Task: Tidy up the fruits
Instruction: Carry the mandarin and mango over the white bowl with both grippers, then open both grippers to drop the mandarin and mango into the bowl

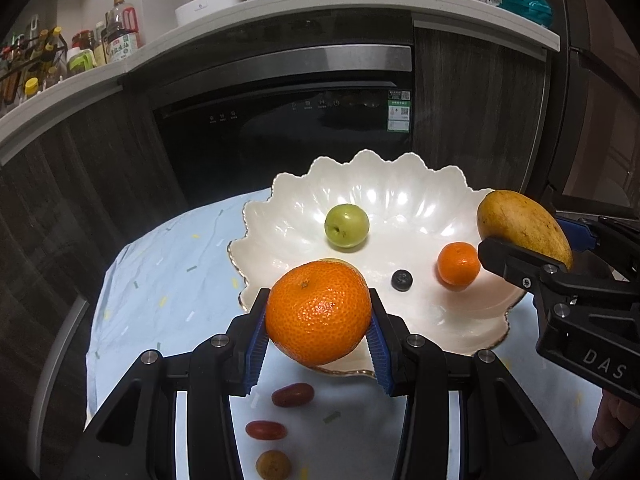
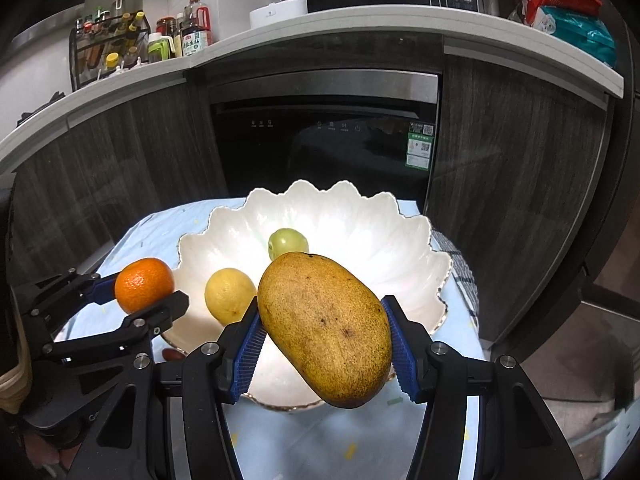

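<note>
Two grippers each clamp a fruit above the near edge of a white bowl (image 1: 400,200). The left gripper (image 1: 318,340) has its ribbed blue pads (image 1: 256,350) pressed against the sides of a big round orange (image 1: 318,312) with pitted, glossy skin, held over the bowl's near rim. The right gripper (image 2: 326,350) squeezes a long oval mango (image 2: 326,328), yellow-brown and finely speckled with a few dark spots, tilted with its narrower end low; it too hangs over the bowl's near rim.

That bowl is glazed and shiny, shaped like an open flower with scalloped, ridged walls and a thin gold edge. Inside lie a smooth green apple (image 1: 346,225), a small orange (image 1: 458,266), a dark round blueberry (image 1: 401,280) between them, and a matte yellow lemon (image 2: 229,295) seen in the right wrist view. The bowl sits on a pale blue cloth (image 1: 168,280) with small scattered flecks.

On the cloth nearer than the bowl lie two oblong red tomatoes (image 1: 293,395) and a small brownish-orange round fruit (image 1: 273,465), in a rough line.
</note>
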